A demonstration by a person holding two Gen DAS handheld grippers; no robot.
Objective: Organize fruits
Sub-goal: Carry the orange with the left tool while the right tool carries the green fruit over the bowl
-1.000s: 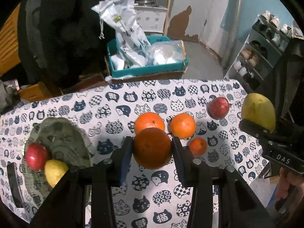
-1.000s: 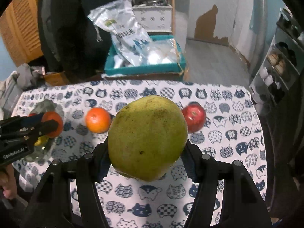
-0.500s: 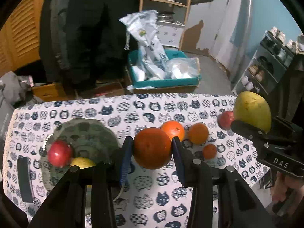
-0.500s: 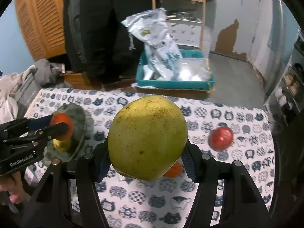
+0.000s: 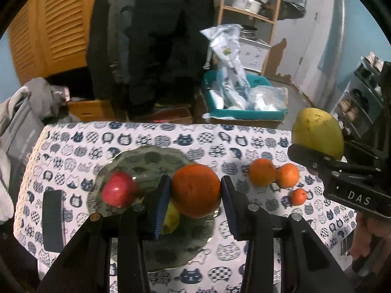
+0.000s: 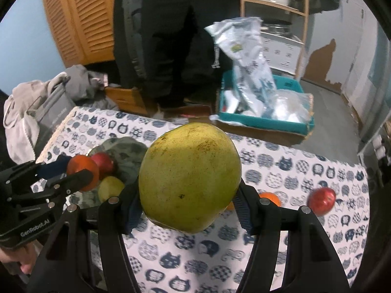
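1. Left gripper [image 5: 196,190]: jaws clamped on a large orange [image 5: 196,190], carried above the table. Right gripper [image 6: 189,201]: jaws clamped on a big yellow-green fruit [image 6: 189,178], also off the surface.
2. Key relation: the green plate [image 5: 149,161] sits directly under and just beyond the left gripper's orange; judged the nearer hand for a drop. From the right gripper the plate [image 6: 127,151] lies off to the left, with the left gripper in between.
3. On the plate: a red apple [image 5: 118,191] and a small yellow fruit [image 5: 171,217], the latter under the held orange. Open room looks to be toward the plate's far side.
4. Loose on the cat-print cloth [image 5: 80,141]: two oranges [image 5: 262,175], one tiny orange [image 5: 298,196], another red apple [image 6: 322,199] to the right.
5. Dark flat object [image 5: 52,221] left of plate; clear of the path.
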